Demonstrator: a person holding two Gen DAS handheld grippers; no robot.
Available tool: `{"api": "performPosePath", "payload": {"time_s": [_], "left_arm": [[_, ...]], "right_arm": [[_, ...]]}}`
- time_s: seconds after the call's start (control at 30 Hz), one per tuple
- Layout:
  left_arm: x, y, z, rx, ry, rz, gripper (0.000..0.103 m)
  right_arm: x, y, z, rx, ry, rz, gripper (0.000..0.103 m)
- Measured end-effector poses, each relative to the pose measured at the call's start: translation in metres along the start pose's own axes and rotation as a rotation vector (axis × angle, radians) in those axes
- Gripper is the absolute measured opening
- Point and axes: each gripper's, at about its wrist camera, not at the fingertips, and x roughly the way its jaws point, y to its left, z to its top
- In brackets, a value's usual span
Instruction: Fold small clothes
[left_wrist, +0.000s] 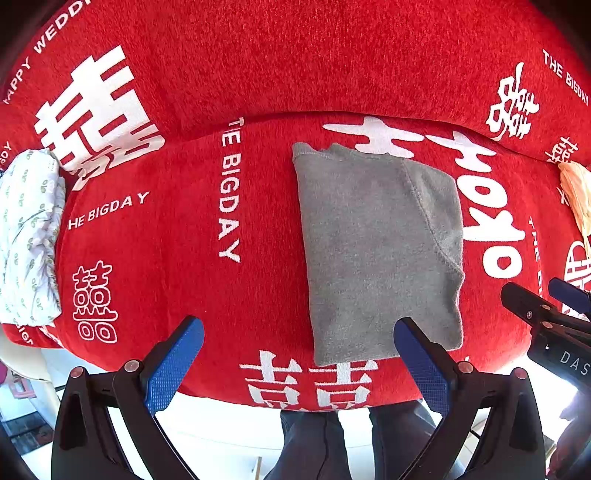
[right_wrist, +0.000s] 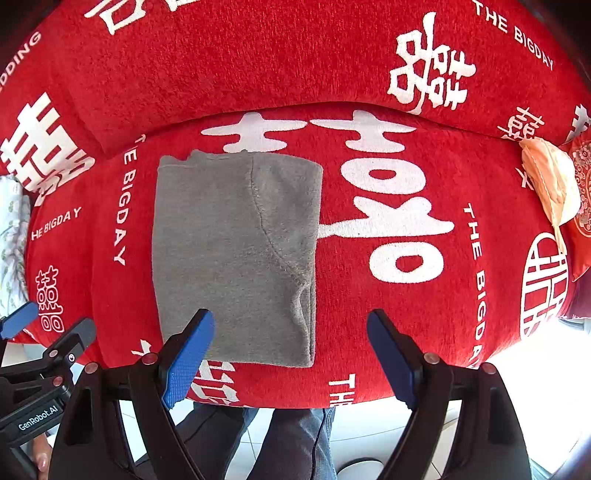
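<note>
The grey garment (left_wrist: 380, 254) lies folded into a rectangle on the red cover (left_wrist: 184, 229), its near edge close to the cover's near edge. The left gripper (left_wrist: 299, 354) hovers near that edge with its jaws spread wide and empty; the garment lies just ahead, toward its right finger. The right gripper (right_wrist: 291, 350), also wide open and empty, has the garment (right_wrist: 236, 254) ahead by its left finger. A patterned cloth (left_wrist: 29, 236) sits far left, a peach one (right_wrist: 554, 184) far right.
</note>
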Motion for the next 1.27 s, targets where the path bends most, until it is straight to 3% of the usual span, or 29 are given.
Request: {"api": "performPosePath", "payload": {"time_s": [1.27], "left_arm": [[-0.0095, 0.0014, -0.0014, 0.013, -0.054, 0.036, 0.103]], "right_arm": [[0.0001, 0.002, -0.0005, 0.002, 0.002, -0.001, 0.087]]}}
